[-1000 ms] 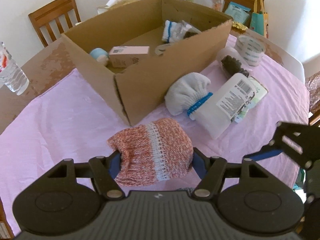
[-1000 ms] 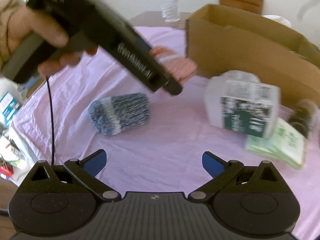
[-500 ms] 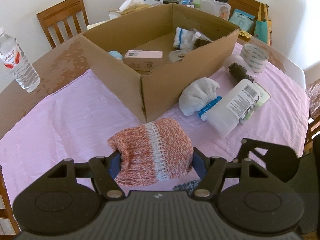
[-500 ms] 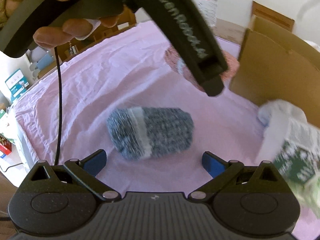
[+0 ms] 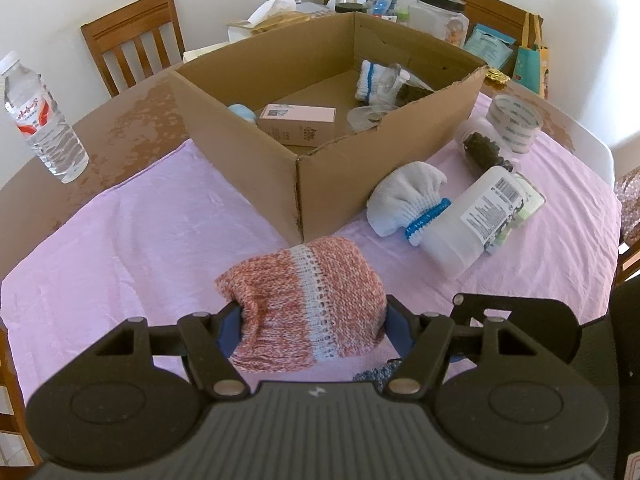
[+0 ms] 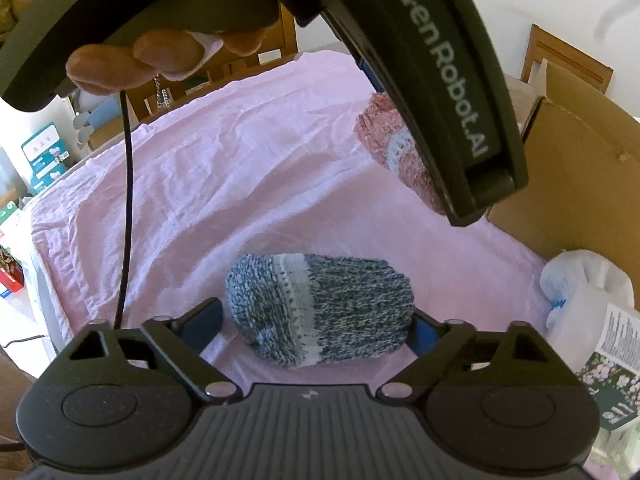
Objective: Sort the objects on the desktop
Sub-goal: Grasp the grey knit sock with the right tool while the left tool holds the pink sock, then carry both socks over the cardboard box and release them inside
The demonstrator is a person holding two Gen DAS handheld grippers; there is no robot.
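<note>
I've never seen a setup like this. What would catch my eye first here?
Probably the orange knitted roll pinched in the left claw above the pink cloth. Next, the grey knitted roll lying between the open right claw's fingers. Behind stands a big cardboard box, partly filled.

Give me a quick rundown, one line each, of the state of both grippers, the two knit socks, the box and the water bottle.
Left gripper: shut on pink knit sock.
Pink knit sock: held above the cloth.
Right gripper: open around grey knit sock.
Grey knit sock: lying on its side on the cloth.
Cardboard box: open, partly filled.
Water bottle: upright, capped.
</note>
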